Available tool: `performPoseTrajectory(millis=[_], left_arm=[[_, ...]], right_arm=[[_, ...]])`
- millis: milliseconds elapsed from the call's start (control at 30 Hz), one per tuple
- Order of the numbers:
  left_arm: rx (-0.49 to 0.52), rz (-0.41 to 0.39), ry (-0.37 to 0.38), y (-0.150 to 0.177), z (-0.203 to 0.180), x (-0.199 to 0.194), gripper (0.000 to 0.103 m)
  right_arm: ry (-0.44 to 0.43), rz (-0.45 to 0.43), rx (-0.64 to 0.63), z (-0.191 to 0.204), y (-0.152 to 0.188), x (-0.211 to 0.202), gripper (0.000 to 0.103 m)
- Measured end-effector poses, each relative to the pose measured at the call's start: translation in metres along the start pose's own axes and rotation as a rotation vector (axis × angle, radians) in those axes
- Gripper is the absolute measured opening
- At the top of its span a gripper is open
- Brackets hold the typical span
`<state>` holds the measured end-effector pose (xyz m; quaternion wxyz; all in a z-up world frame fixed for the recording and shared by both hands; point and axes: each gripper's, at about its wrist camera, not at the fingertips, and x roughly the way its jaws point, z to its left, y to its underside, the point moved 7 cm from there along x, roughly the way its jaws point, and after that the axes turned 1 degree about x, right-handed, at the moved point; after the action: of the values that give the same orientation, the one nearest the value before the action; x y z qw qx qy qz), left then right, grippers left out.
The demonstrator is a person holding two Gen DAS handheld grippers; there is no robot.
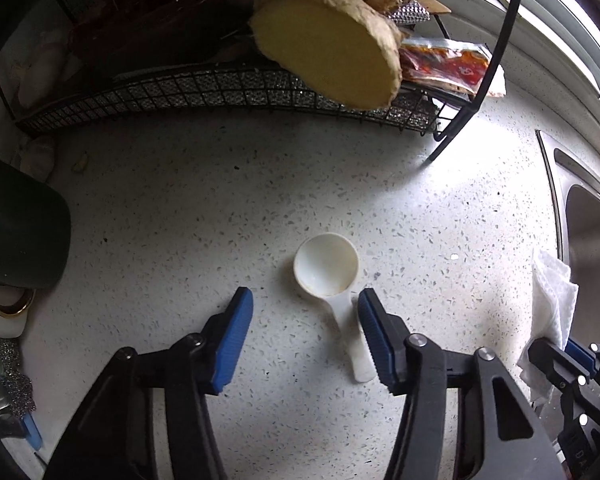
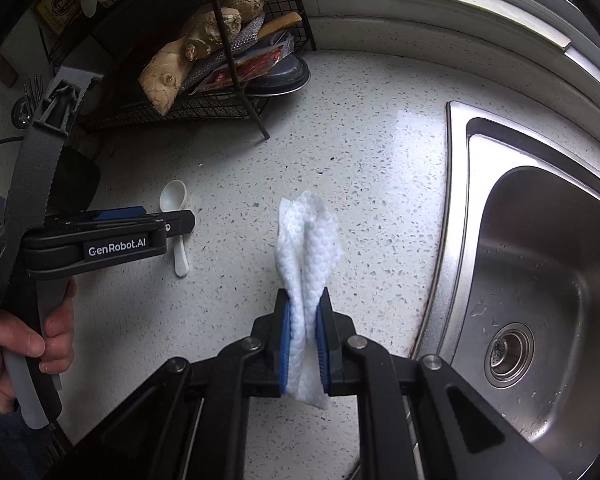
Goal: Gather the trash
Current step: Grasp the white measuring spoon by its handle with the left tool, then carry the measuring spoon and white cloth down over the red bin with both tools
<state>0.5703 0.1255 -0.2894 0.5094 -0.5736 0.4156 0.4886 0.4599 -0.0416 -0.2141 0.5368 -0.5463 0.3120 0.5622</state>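
Dark cup (image 1: pixel 24 236): far left edge of the speckled bench (image 1: pixel 180 220), beside a gold-rimmed white dish.
Wire rack (image 1: pixel 228 92): at the back of the bench; holds a large ginger root (image 1: pixel 332 44) with its cut face outward and a red packet (image 1: pixel 444 64).
Left gripper (image 1: pixel 306 332): pointing down over the bench, gripped by a hand (image 2: pixel 16 356); jaws partly apart, clenched on nothing.
White plastic spoon (image 1: pixel 332 276): lying on the bench, bowl up; its handle runs between the left jaws, just beside the right-hand pad, contact unclear.
Paper towel (image 2: pixel 308 256): crumpled, white, lifted off the bench.
Right gripper (image 2: pixel 304 344): jaws clenched on the paper towel, which stands up from between the blue pads.
Steel sink (image 2: pixel 540 280): far right, sunk in the bench, wet, with a drain strainer.
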Motion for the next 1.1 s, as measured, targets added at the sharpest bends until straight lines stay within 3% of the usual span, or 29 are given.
performPoseTrajectory(millis=[167,233,400,500,833,1100], left_arm=[[0.032,0.008,0.003,0.007,-0.003,-0.006,0.043],[0.049,0.003,0.009,0.008,-0.009,-0.007,0.029],[0.100,0.005,0.055,0.015,-0.020,-0.012,0.009],[0.123,0.000,0.103,0.021,-0.029,-0.014,0.009],[0.232,-0.028,0.132,0.069,-0.062,-0.037,0.009],[0.279,-0.047,0.179,0.114,-0.093,-0.070,0.009]], right_arm=[[-0.010,0.003,0.014,-0.009,-0.002,0.002,0.010],[-0.010,0.002,0.011,-0.012,-0.001,0.003,0.010],[-0.013,0.001,0.008,-0.012,0.005,0.003,0.010],[-0.013,-0.003,0.015,-0.014,0.008,0.002,0.010],[-0.013,-0.037,0.039,-0.022,0.019,-0.017,0.010],[-0.009,-0.053,0.056,-0.023,0.060,-0.038,0.010]])
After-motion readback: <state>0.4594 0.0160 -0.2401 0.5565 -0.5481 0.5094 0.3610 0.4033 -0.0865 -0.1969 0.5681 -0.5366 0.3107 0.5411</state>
